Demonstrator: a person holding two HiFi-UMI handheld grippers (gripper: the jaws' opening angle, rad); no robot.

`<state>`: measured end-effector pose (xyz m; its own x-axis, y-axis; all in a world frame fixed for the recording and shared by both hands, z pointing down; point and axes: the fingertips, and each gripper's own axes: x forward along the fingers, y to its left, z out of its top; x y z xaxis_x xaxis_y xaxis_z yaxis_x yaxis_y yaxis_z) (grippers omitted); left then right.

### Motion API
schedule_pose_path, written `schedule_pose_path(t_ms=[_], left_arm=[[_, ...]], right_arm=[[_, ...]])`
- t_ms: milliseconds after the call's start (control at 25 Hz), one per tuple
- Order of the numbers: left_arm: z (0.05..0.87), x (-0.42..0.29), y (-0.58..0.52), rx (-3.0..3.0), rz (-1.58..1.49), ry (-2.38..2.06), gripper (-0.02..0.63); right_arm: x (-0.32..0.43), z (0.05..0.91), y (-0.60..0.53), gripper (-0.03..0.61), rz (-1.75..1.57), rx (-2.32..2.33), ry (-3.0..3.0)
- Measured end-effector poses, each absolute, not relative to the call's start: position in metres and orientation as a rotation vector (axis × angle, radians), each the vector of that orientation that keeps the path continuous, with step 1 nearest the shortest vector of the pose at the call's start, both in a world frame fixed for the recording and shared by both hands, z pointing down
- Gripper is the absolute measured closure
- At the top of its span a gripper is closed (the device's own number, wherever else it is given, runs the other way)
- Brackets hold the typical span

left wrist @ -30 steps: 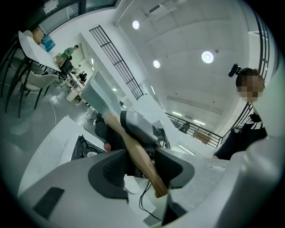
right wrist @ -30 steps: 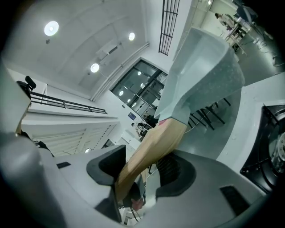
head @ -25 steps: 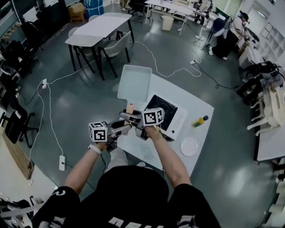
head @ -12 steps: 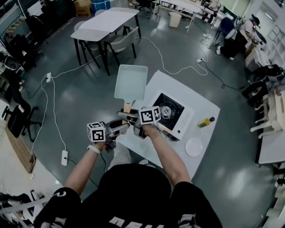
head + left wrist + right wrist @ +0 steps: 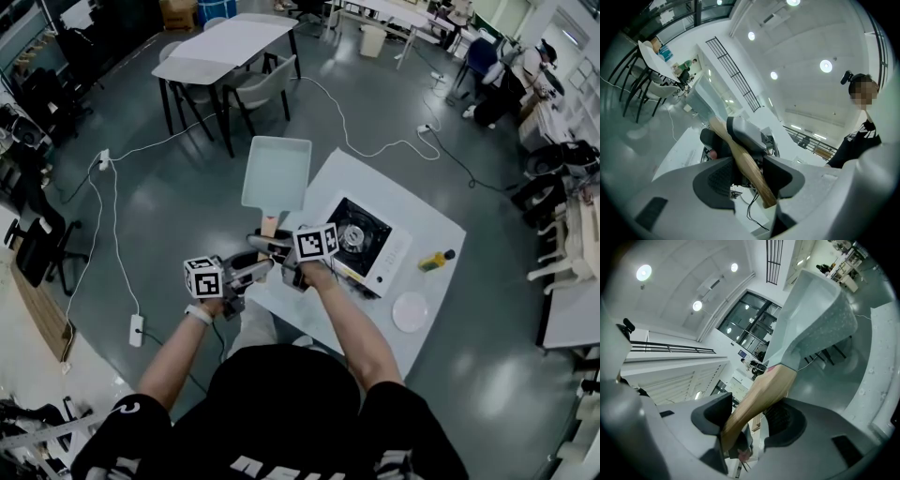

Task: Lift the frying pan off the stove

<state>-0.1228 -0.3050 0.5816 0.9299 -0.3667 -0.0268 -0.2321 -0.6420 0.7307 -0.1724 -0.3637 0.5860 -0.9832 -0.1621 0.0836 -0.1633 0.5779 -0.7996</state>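
Wooden handle (image 5: 270, 226) of a pale frying pan (image 5: 277, 172) is clamped by the left hand-held gripper (image 5: 747, 176) and right hand-held gripper (image 5: 750, 420), arms outstretched, with the pan past the tabletop (image 5: 427, 220) edge.

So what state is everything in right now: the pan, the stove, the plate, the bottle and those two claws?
Pan: empty, lifted clear of the stove, held by its wooden handle.
Stove: on the table, burner bare; lit or not, cannot tell.
Plate: empty, flat on the table.
Bottle: lying on its side.
Left gripper: shut on the handle.
Right gripper: shut on the handle.
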Motion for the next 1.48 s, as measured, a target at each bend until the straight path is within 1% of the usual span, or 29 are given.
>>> schedule_pose_path(t_ms=[1480], left_arm=[[0.5810,-0.1244,-0.2993,2.307,-0.214,-0.381,0.431]], right_arm=[[-0.1728,0.5870,-0.3593,0.374,1.386,0.344,-2.788]])
